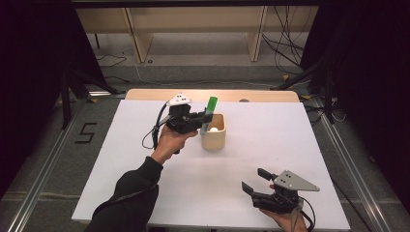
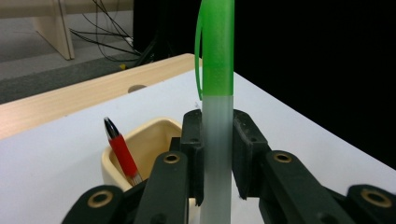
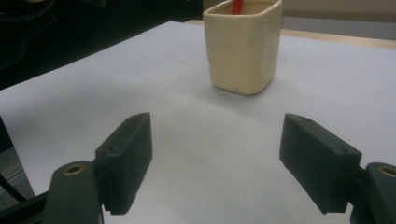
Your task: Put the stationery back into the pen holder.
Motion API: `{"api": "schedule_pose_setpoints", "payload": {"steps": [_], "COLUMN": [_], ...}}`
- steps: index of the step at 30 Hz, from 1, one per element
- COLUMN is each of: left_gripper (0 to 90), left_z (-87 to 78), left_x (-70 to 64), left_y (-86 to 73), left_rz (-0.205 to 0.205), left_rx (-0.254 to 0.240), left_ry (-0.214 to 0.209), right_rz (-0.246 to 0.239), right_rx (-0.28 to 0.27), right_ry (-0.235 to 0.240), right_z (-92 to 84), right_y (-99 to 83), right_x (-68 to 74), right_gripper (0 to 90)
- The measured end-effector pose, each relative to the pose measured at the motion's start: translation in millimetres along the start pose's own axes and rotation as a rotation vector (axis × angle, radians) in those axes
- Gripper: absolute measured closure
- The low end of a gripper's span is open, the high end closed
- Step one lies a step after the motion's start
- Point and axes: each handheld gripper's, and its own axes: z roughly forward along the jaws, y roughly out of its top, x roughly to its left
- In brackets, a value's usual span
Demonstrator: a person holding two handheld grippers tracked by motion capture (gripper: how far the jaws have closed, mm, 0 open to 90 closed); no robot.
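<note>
While the right gripper (image 1: 255, 181) rests low at the near right of the table (image 1: 121, 145), its jaws wide apart and empty, the work belongs to the left gripper (image 1: 205, 120) farther off. Its pads are clamped on a pen (image 2: 217, 93), held upright just over the near left rim of the cup (image 1: 213, 132) at the table's middle.

That pen looks light and stiff: a smooth plastic tube, frosted and clear low down, bright green above with a thin clip. Slick and round, it could likely slide or swivel between flat pads, so a hold on the clear barrel below the cap, as now, seems best; the clip looks too thin to take a squeeze.

Beyond the jaws, the cup is cream, glossy, squarish with rounded corners and thick walls, probably ceramic and heavy enough to stay put if bumped. A red pen (image 2: 122, 153) leans inside it. Smooth white sheet covers the table, with bare pale wood at the far edge.
</note>
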Motion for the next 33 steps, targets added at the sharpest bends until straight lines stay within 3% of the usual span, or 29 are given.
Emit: {"api": "schedule_pose_setpoints", "payload": {"steps": [15, 20, 33], "left_gripper": [76.5, 76.5, 76.4], "left_z": [42.7, 49.4, 59.8], "left_x": [12.2, 16.7, 23.1], "left_y": [4.8, 1.8, -6.0], "left_rz": [-0.016, -0.032, -0.018], "left_rx": [-0.006, -0.006, 0.012], "left_ry": [0.059, 0.071, 0.094], "right_rz": [-0.019, -0.031, -0.042], "right_rx": [0.001, 0.010, 0.007], "right_ry": [0.016, 0.019, 0.024], "right_z": [1.6, 1.5, 2.3], "right_y": [-1.3, -1.3, -1.5], "right_x": [2.5, 3.6, 5.2], "right_gripper": [26.5, 26.5, 27.0]}}
